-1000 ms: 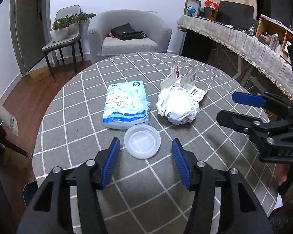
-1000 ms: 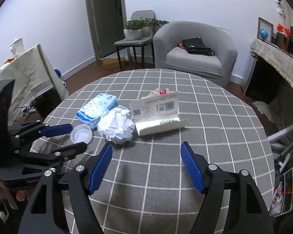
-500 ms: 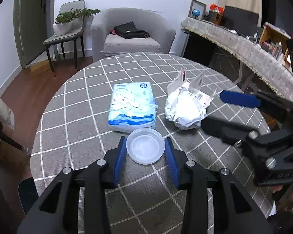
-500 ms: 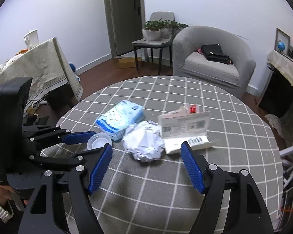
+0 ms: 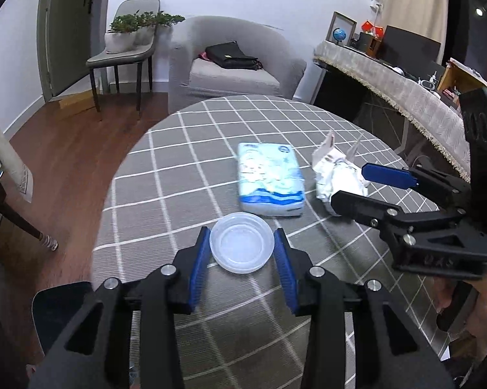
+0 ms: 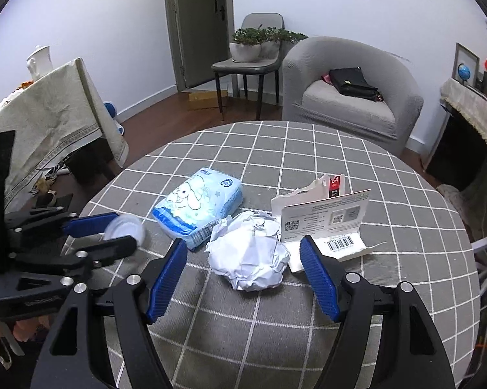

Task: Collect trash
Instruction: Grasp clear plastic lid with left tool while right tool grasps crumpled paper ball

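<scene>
The left gripper (image 5: 242, 247) sits low over the tabletop (image 5: 178, 194), its blue fingers (image 5: 200, 259) closed against both sides of a clear plastic lid (image 5: 242, 242), which lies near the front edge of the grey checked cloth. From the right wrist view the lid appears between the same fingers, slightly blurred. The right gripper (image 6: 243, 269) has its fingers (image 6: 318, 278) spread wide apart, one on either side of a crumpled paper ball (image 6: 249, 256) without touching it. Just behind the lid lies a blue tissue pack (image 5: 269, 178), flat on the cloth and just beside the ball. Touching the far side of the ball stands a torn white carton (image 6: 324, 223) with a barcode. Beyond the tabletop stands a grey armchair (image 6: 350, 97) holding a black bag (image 6: 352, 82).
</scene>
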A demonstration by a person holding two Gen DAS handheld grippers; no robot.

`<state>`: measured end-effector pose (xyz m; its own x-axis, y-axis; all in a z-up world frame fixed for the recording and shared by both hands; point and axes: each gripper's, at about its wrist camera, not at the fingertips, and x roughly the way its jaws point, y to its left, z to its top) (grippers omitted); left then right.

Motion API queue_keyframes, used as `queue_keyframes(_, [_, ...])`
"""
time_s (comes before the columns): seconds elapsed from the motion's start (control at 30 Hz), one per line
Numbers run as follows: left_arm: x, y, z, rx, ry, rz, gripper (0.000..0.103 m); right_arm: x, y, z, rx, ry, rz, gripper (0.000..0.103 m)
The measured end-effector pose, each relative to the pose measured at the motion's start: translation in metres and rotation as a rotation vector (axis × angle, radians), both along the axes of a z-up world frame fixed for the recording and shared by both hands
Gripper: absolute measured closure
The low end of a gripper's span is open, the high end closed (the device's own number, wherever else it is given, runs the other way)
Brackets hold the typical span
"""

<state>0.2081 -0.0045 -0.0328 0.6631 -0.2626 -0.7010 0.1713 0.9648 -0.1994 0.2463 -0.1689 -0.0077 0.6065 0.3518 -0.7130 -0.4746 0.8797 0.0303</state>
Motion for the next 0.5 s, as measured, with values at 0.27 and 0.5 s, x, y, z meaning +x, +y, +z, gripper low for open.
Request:
queue_keyframes(0.27, [-0.008,0.024,0.004,-0.012,-0.007,0.030,0.061,0.003,0.009,-0.006,-0.034,0.018,-0.060,0.049])
queue_keyframes(0.5, [-0.015,0.047,0.011,-0.035,-0.021,0.064,0.061,-0.007,0.016,0.016,0.039,-0.024,-0.078,0.049])
